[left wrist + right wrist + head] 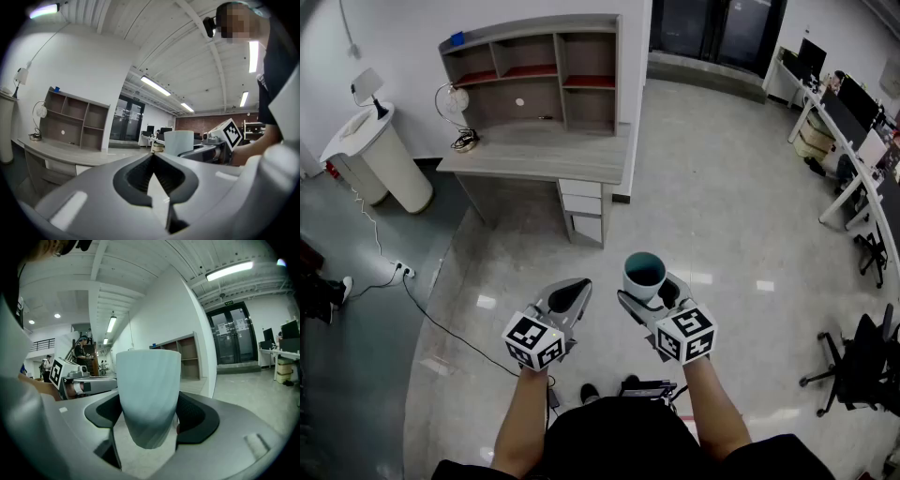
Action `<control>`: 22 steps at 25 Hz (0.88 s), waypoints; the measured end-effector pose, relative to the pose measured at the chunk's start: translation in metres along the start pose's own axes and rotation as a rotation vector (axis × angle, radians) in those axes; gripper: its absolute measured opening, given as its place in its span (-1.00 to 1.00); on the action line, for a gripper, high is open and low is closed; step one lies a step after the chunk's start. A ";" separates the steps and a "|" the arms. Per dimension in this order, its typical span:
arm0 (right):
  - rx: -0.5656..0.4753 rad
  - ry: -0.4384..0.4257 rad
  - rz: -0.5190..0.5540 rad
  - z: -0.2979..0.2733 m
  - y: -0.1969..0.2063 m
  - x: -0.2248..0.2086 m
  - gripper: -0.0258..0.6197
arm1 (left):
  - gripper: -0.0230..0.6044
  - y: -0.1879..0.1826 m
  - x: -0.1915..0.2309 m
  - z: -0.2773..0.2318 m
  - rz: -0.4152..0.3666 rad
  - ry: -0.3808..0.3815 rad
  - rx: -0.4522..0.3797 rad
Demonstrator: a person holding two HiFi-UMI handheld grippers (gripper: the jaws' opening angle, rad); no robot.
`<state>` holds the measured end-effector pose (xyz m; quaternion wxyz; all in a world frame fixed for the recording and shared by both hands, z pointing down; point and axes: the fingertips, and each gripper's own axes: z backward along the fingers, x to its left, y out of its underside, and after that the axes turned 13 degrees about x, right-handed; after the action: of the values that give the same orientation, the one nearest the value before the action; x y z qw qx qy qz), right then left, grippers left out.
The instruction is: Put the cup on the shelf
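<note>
Pale blue-grey tapered cup (644, 272) is gripped upright in the wide-spread jaws of right gripper (649, 292), ready for carrying. Grey wooden shelf unit (534, 70) stands well ahead. Left gripper (574, 292) is closed, empty, unneeded.

No legible text, brand or number in any view.
Marker cube (534, 339) on left gripper (570, 292) and marker cube (686, 335) on right gripper (649, 292): black-and-white square code patterns, no letters or digits.
Small sign (228, 302) above glass double door (233, 333), 2 o'clock in right gripper view: glyphs too small to read.
Paper notices (236, 325) on door panes: print illegible.
Same door at 9 o'clock in left gripper view: sign above it equally unreadable.
</note>
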<state>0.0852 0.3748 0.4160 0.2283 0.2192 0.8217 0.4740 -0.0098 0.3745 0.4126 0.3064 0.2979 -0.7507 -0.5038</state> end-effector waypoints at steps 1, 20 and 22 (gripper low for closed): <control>-0.002 -0.001 0.003 0.001 -0.002 -0.001 0.21 | -0.93 -0.002 -0.001 -0.001 -0.002 0.000 -0.002; -0.018 -0.009 -0.007 0.011 -0.008 -0.016 0.21 | -0.93 -0.001 -0.014 -0.018 -0.020 0.007 0.019; -0.018 -0.017 -0.013 0.011 -0.007 -0.016 0.21 | -0.93 0.002 -0.015 -0.018 -0.026 0.014 0.026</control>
<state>0.1032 0.3698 0.4079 0.2405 0.2156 0.8169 0.4779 0.0135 0.3763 0.4177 0.3012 0.3151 -0.7510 -0.4959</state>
